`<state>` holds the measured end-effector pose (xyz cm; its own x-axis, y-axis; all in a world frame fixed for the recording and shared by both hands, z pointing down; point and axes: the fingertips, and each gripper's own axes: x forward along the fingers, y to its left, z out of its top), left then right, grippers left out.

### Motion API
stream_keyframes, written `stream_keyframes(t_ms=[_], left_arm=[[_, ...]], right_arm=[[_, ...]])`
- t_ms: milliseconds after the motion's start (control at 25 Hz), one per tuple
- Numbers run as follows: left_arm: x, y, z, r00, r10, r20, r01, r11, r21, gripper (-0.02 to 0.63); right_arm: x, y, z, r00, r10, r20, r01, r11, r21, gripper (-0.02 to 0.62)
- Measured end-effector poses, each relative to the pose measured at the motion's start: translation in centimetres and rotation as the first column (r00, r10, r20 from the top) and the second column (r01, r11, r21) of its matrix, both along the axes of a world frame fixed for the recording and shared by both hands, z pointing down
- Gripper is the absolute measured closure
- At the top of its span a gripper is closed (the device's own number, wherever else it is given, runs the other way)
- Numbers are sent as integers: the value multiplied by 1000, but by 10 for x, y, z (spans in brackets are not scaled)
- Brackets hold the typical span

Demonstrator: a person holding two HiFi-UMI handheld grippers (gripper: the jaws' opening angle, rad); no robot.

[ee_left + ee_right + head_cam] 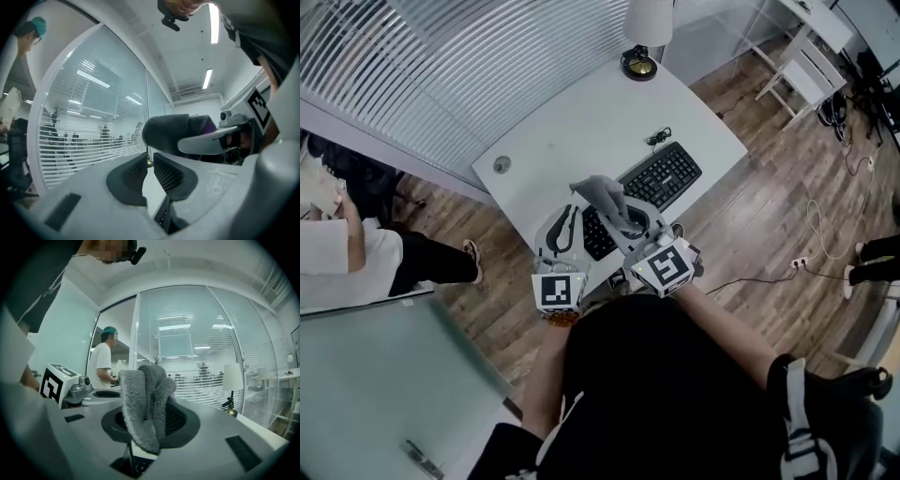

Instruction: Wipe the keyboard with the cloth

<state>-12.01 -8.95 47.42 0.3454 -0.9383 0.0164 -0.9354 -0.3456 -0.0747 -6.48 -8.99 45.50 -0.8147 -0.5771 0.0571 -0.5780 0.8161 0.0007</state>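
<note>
Left gripper [565,228] points level, jaws closed and empty. Right gripper [630,225], at its 3 o'clock, also level, jaws clamped on the cloth [602,195]: grey, bunched, raised above the keyboard's [664,176] near end on the bench [572,122].

An office: glass partitions [187,343] with slatted blinds [412,56], white tabletop [572,122] with keyboard [661,178] and desk lamp [649,19], ceiling strip lights [206,78].

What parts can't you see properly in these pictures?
- Head view: the near end of the keyboard, behind the cloth, left tool and right tool.
- Right gripper view: the right tool's pads, mostly covered by the cloth.
- Head view: the lamp, cut off by the top edge.
- Head view: a small round thing on the desk, too small to name.
</note>
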Motion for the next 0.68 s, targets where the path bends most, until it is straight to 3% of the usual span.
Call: stream_keyframes(t_ms=[680], left_arm=[[7, 13, 3, 999, 36, 26, -36, 999, 4, 554]], right_arm=[[3, 11, 9, 1000, 21, 13, -21, 999, -24, 508]])
